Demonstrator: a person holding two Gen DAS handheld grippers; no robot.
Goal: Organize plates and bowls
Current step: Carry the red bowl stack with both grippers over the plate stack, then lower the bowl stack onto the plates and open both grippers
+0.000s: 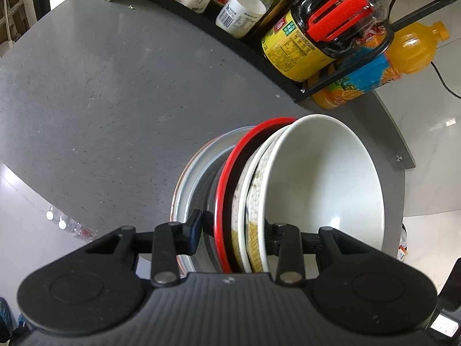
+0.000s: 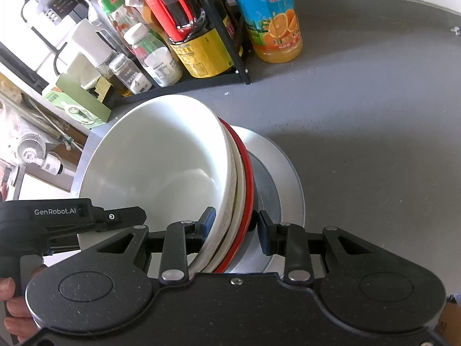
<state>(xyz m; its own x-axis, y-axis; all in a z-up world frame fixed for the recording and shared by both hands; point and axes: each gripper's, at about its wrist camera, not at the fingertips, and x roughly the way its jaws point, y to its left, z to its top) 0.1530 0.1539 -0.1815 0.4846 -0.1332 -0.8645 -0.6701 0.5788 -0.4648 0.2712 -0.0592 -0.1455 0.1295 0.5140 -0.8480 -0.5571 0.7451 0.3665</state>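
The left gripper is showing a ribbed grey-black housing, two round black side discs, silver pivot screws and black finger pads. The right gripper is wearing blue-edged pads. White "GenRobot.AI" lettering is sitting left of those tongs, and bare fingertips are wrapping the handle below.

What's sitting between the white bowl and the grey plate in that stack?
A red-rimmed dish and a patterned bowl, nested between the white bowl and the grey plate. The left wrist view shows it best.
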